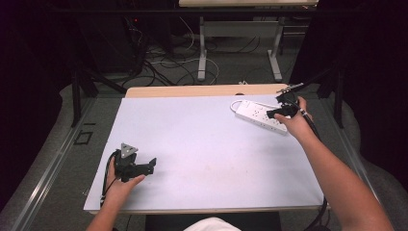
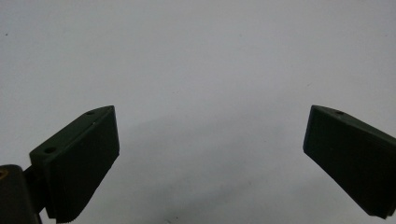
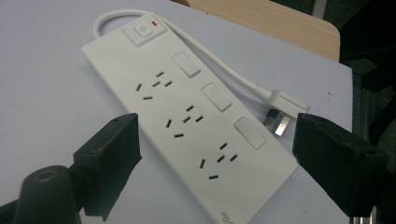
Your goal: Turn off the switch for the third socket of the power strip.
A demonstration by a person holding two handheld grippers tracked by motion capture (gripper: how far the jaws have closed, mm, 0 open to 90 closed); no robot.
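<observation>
- Power strip point(image 3: 187, 116): white, three sockets, rocker switches along one edge, master button with red light at the far end; lies flat at the worktop's far right corner, also seen from above point(image 1: 260, 114).
- Right gripper point(image 3: 215, 158) fingers point(image 3: 112, 154) spread wide, nothing between them; they straddle the strip's near end from above, no contact that I can make out.
- In the high view the right gripper point(image 1: 284, 110) sits over the strip's right end, hand behind it.
- Cord point(image 3: 219, 60) loops from the button end and runs beside the strip's switch side; plug point(image 3: 285, 109) lies on the worktop just beside the right finger.
- Handling, as a guess: rigid plastic shell, light, smooth and a bit slippery; the stiff cord will drag and may swing the plug.
- Best hold is probably across the narrow width at the long edges, near the middle so it stays level; avoid the switches.
- Left gripper point(image 2: 210, 163) fingers point(image 2: 79, 158) wide apart, empty, over bare surface.
- Left gripper point(image 1: 132, 163) near the front left, well apart from the strip.
- Worktop point(image 1: 202, 154): pale sheet over a wooden top.
</observation>
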